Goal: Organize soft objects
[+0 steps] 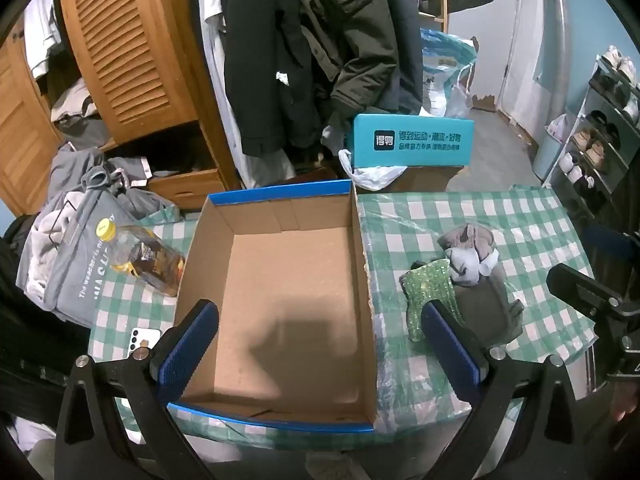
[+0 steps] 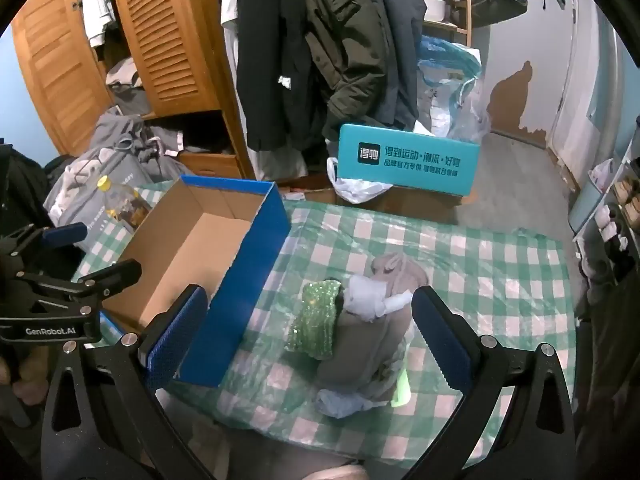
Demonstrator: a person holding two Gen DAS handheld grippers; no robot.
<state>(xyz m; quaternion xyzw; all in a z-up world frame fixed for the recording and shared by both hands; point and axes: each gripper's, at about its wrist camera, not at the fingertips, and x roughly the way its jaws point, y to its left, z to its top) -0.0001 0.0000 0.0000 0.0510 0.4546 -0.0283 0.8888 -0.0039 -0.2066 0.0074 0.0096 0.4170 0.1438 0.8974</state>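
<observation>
An empty cardboard box [image 1: 280, 300] with blue outer walls [image 2: 244, 280] sits on the checked table. To its right lies a pile of soft things: a green sequined piece [image 1: 428, 296] [image 2: 318, 320], a dark grey-brown cloth [image 1: 488, 312] [image 2: 368, 344], a light grey sock [image 1: 466, 266] [image 2: 366, 296] and a taupe piece [image 1: 468, 238] [image 2: 400, 272]. A pale blue piece [image 2: 340, 402] lies at the pile's near end. My left gripper [image 1: 320, 344] is open above the box. My right gripper [image 2: 308, 336] is open above the pile, holding nothing.
A bottle with a yellow cap [image 1: 140, 256] and a white phone [image 1: 142, 340] lie left of the box. A teal box [image 1: 412, 140] and white bag [image 1: 372, 174] stand behind the table. Clothes, a wardrobe [image 1: 132, 48] and a shoe rack [image 1: 600, 132] surround it.
</observation>
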